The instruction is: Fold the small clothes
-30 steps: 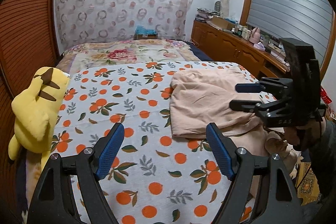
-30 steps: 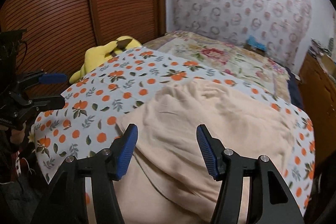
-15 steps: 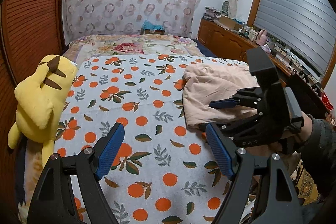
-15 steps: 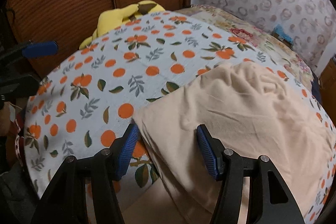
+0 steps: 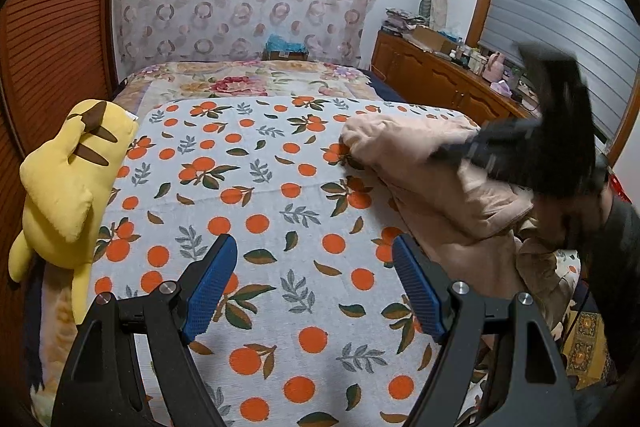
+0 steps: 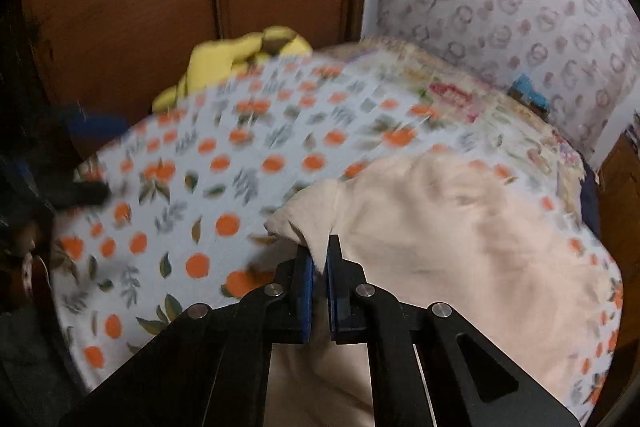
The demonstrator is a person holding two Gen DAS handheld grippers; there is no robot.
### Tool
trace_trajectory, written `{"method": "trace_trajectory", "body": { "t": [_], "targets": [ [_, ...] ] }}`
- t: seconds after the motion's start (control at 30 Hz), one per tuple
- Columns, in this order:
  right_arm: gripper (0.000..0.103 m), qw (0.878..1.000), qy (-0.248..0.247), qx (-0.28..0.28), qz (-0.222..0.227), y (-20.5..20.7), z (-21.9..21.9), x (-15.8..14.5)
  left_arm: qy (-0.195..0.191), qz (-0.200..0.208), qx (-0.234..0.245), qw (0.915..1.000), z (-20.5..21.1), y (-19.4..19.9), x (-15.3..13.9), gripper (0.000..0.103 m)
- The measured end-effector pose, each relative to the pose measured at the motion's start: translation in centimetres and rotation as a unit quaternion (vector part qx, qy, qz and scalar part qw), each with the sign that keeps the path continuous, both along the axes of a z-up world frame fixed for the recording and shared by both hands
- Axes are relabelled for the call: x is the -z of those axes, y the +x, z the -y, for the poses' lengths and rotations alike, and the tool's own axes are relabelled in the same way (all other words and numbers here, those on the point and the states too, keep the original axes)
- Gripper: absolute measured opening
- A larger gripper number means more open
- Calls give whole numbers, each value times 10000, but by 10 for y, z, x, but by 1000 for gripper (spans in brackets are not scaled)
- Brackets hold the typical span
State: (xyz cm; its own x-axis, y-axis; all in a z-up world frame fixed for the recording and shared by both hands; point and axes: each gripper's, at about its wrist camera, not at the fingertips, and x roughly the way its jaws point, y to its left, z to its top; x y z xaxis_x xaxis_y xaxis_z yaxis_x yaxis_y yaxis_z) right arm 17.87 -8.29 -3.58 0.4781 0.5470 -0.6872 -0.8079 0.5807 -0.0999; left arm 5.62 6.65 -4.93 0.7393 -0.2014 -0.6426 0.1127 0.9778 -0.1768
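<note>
My right claw (image 6: 318, 259) pinches the peach garment (image 6: 460, 227) corner to lift it for folding; my left claw (image 5: 316, 287) waits wide, empty

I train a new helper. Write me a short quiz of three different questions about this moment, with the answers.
1. True or false: the right gripper is shut on the peach cloth.
2. Which toy lies at the edge of the bed: (a) yellow plush toy, (b) brown bear, (c) doll?
3. Fill in: the left gripper is ____ above the orange-print sheet.

Key: 1 true; 2 a; 3 open.
</note>
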Motion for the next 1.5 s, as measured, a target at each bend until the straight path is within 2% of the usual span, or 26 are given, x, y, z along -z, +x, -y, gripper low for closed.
{"method": "trace_trajectory", "body": {
  "t": [0.13,0.23,0.3,0.4,0.43,0.47,0.5,0.53,0.63,0.83,1.0,1.2,1.33,1.47,1.5],
  "targets": [
    [5,9976,320,600,125,29,45,-30,-23,0,57,10000,5,2,1,81],
    [5,9910,377,1230,363,54,79,-42,-17,-6,95,10000,8,2,1,81],
    [5,9821,420,1808,322,77,105,-40,-9,-14,132,9999,10,3,1,81],
    [5,9613,-32,2726,410,106,127,-21,-1,-37,155,9999,13,5,3,81],
    [8,9561,-164,2903,353,112,131,-13,-4,-41,161,9999,14,5,3,81],
    [18,9528,-256,3014,258,115,135,-7,-8,-48,181,9998,15,6,3,81],
    [28,9522,-271,3038,171,114,138,-1,-3,-55,201,9998,17,7,4,81],
    [31,9538,-214,2994,144,109,139,2,9,-64,214,9997,19,7,4,81],
    [32,9572,-101,2887,149,82,140,4,17,-82,269,9996,27,9,5,81],
    [32,9735,387,2253,2,-16,156,8,-10,-34,405,9992,43,9,4,81],
    [39,9790,523,1966,-95,-95,160,33,-22,-31,545,9985,55,8,4,81],
    [39,9813,564,1827,-202,-136,161,56,-14,-75,679,9977,67,7,8,80],
    [39,9831,228,1802,-220,-121,161,51,-39,-128,768,9970,74,4,12,81],
    [39,9792,19,2006,-298,-111,164,60,-4,-206,884,9959,84,3,19,81],
    [31,9793,30,1998,-315,-111,166,62,-1,-216,898,9957,85,3,19,81]
  ]
}}
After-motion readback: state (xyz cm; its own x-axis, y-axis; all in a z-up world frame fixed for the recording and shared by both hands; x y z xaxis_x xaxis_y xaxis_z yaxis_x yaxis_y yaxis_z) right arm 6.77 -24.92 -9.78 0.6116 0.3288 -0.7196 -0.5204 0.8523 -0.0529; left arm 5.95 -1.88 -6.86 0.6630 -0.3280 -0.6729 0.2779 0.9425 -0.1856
